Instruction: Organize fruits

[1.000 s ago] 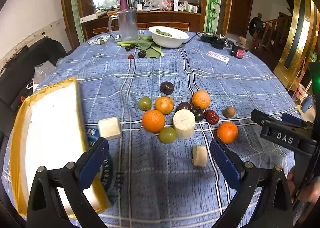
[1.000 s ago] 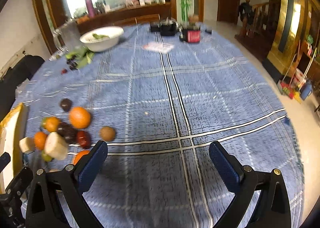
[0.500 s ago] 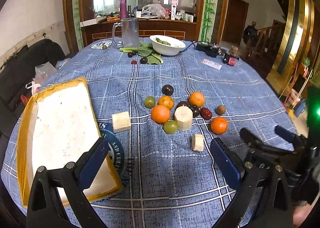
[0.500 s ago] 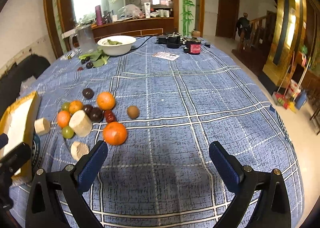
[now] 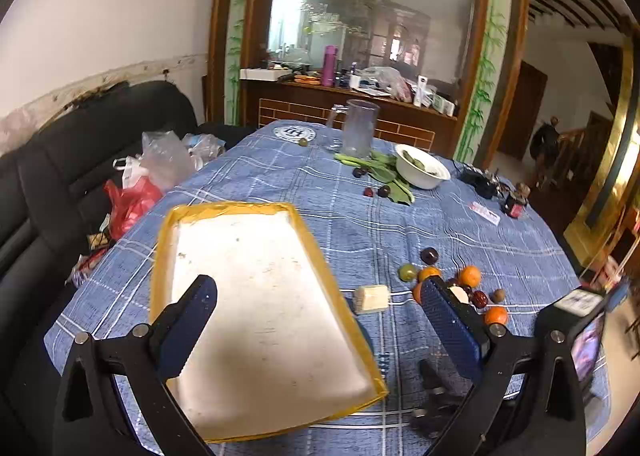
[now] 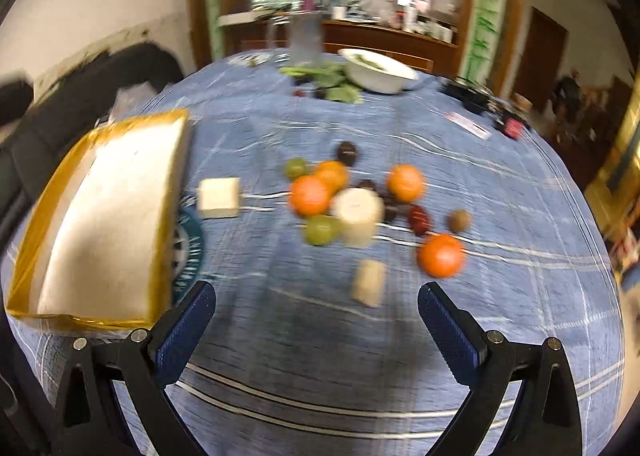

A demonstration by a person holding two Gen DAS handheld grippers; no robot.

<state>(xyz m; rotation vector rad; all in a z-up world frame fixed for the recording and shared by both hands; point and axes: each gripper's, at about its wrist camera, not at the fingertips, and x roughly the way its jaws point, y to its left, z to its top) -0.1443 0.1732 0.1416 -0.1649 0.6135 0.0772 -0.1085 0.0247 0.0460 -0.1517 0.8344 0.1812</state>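
Orange fruit cluster (image 6: 352, 207) ahead of right tool (image 6: 316, 320), apart, tool agape.

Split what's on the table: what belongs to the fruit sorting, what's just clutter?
Job:
- oranges
- green fruits
- dark plums
- red date
- brown fruit
- yellow-rimmed tray, likely the destination
- left gripper and right gripper, both open and empty

Clutter:
- white bowl
- glass pitcher
- leafy greens
- pale blocks

Left wrist cam sits high over the yellow-rimmed tray (image 5: 256, 288), facing the far mirror; right wrist cam looks lower, closer at the fruit pile (image 6: 344, 203). Both share tray, fruit, white bowl (image 5: 422, 171).
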